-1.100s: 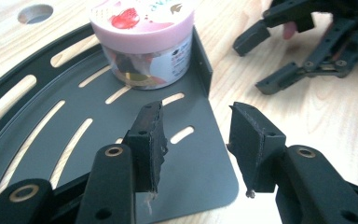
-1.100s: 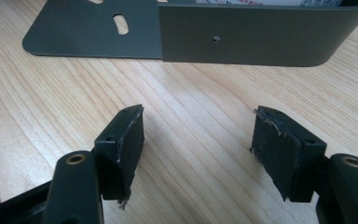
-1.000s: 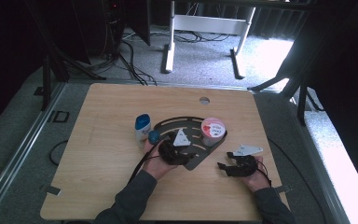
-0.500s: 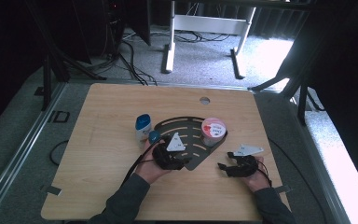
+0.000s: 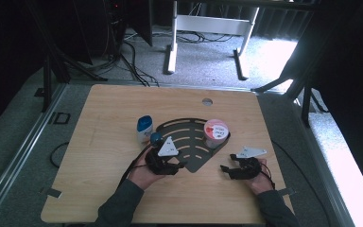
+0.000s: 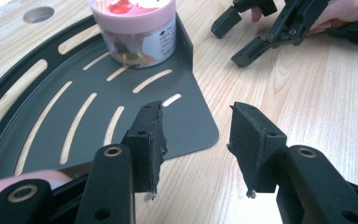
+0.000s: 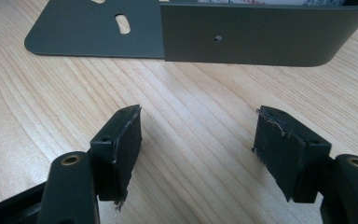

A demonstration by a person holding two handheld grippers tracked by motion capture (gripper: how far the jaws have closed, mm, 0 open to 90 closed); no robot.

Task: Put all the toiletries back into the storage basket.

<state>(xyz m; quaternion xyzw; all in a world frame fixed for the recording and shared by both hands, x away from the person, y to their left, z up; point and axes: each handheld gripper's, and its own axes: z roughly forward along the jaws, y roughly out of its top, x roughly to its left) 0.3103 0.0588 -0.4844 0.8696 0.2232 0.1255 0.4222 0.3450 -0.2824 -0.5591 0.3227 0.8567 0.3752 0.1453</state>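
Item: one dark grey slotted tray (image 5: 189, 142), fan-shaped, flat on the wooden table (image 5: 99, 198) near its middle. Orientation: in the high view the curved rim arcs toward the far side and left, the rounded corner points toward the person's edge, and the long axis runs from far-left to near-right; a low upright wall closes its right side (seen broadside in the right gripper view (image 7: 256, 39)). Contents: one pink-lidded tub (image 5: 215, 133), upright, in the right far corner against that wall; in the left gripper view it stands at (image 6: 135, 30). Beside the tray, off its left rim: one white bottle with a blue cap (image 5: 144, 129), upright, and one small blue round object (image 5: 156, 138), too small to identify. Grippers, two: left gripper (image 6: 193, 140), jaws parted at a middling width with nothing between them, the left jaw over the tray's near corner (image 6: 191, 126), the right jaw over bare wood; in the high view it sits at (image 5: 163, 163). Right gripper (image 7: 196, 140), jaws wide apart and empty, low over bare wood, aimed at the tray's wall; in the high view at (image 5: 238, 169), just off the tray's right side. Clearance: open tabletop all round the tray, widest toward the left edge and the far edge, where one round hole (image 5: 207, 101) is cut; the near-right strip is occupied by the right hand.
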